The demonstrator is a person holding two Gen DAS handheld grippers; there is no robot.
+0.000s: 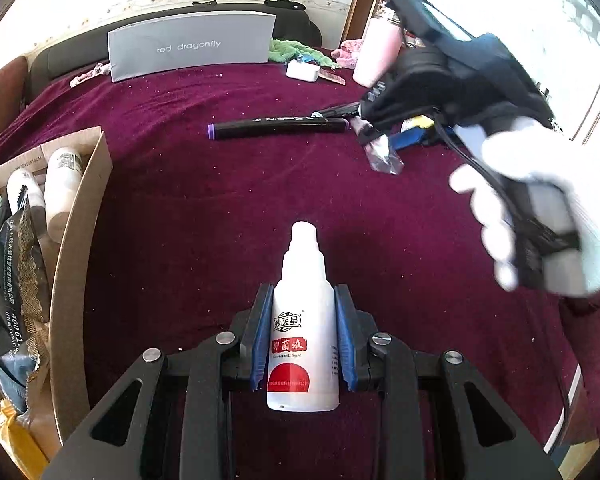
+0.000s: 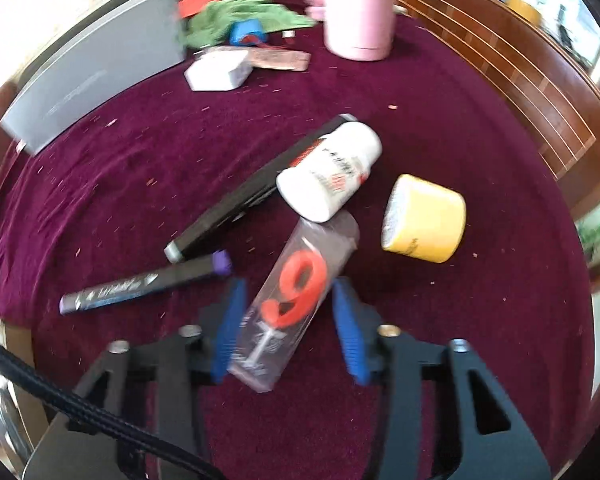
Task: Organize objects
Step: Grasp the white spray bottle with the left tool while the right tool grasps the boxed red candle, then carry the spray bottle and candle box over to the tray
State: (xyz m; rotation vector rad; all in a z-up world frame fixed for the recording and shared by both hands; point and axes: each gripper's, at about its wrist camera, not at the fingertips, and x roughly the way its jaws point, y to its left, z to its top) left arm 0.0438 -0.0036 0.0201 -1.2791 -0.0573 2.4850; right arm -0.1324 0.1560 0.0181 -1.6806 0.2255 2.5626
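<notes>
The left gripper (image 1: 303,340) is clamping a white plastic bottle with a red label (image 1: 303,320), seemingly bound for the cardboard box (image 1: 82,248). The right gripper (image 2: 286,324) is straddling a clear packet holding an orange number-nine candle (image 2: 296,300), jaws parted and not yet gripping.

My left tongs (image 1: 304,336) are clamped on the white spray bottle (image 1: 303,328), red label facing up, nozzle pointing away, just right of the cardboard box (image 1: 80,248).

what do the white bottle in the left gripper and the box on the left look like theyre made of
White bottle: likely smooth plastic, slightly glossy, with a printed red and white label. Box: plain brown cardboard, matte, with a raw cut edge showing.
</notes>
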